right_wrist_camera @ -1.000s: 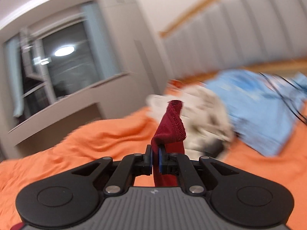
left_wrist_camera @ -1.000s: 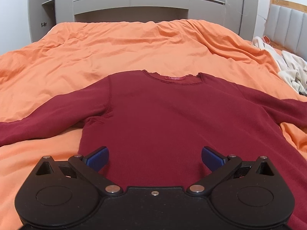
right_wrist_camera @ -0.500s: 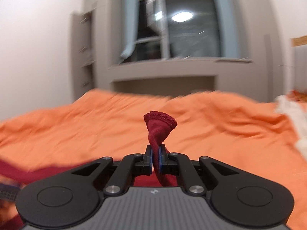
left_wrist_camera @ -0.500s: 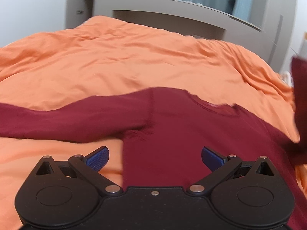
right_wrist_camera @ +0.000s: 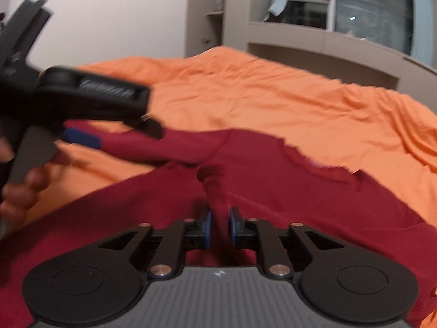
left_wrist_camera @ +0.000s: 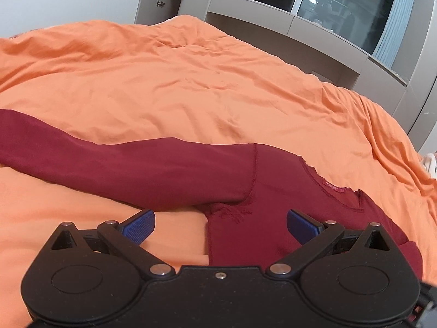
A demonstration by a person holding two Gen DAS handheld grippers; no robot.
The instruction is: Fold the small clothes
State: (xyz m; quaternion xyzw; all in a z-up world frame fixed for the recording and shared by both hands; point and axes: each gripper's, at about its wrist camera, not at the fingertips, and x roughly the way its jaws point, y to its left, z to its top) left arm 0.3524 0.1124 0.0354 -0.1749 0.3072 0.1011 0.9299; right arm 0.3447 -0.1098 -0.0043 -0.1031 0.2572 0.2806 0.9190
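A dark red long-sleeved shirt (left_wrist_camera: 275, 191) lies flat on the orange duvet (left_wrist_camera: 191, 82), collar away from me. Its left sleeve (left_wrist_camera: 109, 164) stretches out to the left. My left gripper (left_wrist_camera: 220, 218) is open above the left armpit seam, with nothing between its blue pads; the right wrist view shows the left gripper (right_wrist_camera: 120, 134) over that sleeve. The other sleeve's cuff (right_wrist_camera: 211, 172) lies across the shirt body (right_wrist_camera: 314, 191). My right gripper (right_wrist_camera: 220, 225) is low over the body, its jaws opening with the loose sleeve between the parted pads.
The orange duvet covers the whole bed and is wrinkled. A grey cabinet with a window ledge (left_wrist_camera: 300, 22) stands behind the bed. Pale clothing (left_wrist_camera: 430, 161) peeks in at the right edge. A person's hand (right_wrist_camera: 21, 188) holds the left gripper's handle.
The right gripper swung left and down, carrying the sleeve cuff over the shirt body, and its pads have parted. The left gripper shifted left over the armpit and rolled.
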